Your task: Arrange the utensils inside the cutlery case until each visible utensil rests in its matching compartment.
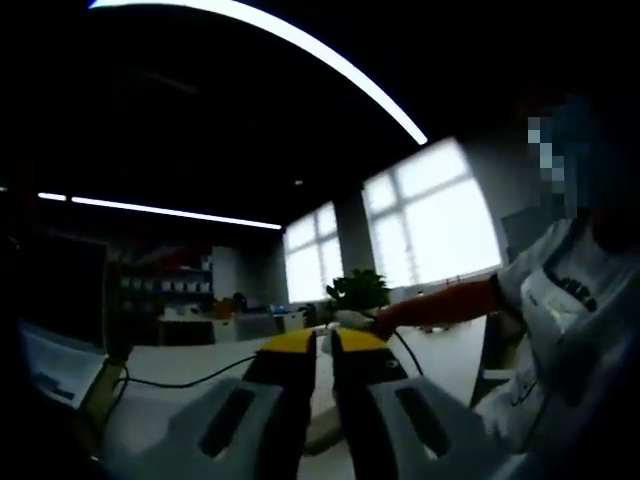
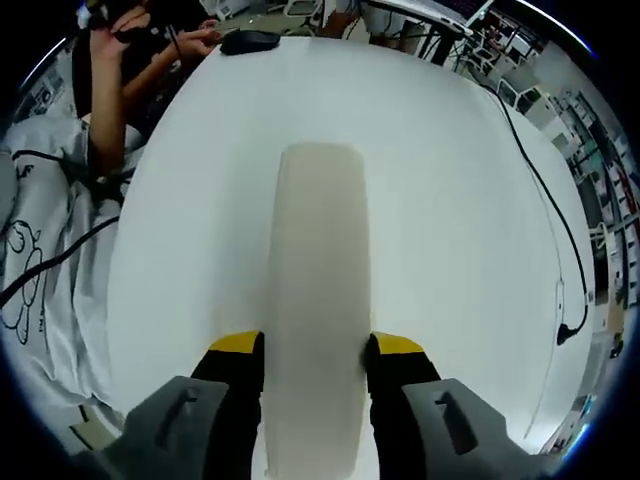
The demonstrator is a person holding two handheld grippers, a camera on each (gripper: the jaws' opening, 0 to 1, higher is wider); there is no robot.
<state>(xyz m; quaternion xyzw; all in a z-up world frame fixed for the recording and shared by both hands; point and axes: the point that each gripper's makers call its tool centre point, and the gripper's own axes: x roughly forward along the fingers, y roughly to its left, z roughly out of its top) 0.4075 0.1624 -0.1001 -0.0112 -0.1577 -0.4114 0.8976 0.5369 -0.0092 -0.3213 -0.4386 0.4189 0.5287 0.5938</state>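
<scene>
Room: dim office, ceiling light strips, bright windows, potted plant point(image 1: 360, 290) at the back.
Surface: white table point(image 2: 440, 200), black cable point(image 2: 545, 200) along its far side.
Cutlery case point(image 2: 318, 300): long beige, closed, lying flat mid-table, between right jaws.
Right gripper point(image 2: 315, 348): clamped on case sides.
Left gripper point(image 1: 323, 342): raised, jaws nearly together, nothing between tips.
Person: white shirt point(image 1: 560, 310), beside table.

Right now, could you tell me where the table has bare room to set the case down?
Bare white table lies on both sides of the beige case, widest between it and the black cable. The far corner, by the black mouse, is crowded.
</scene>
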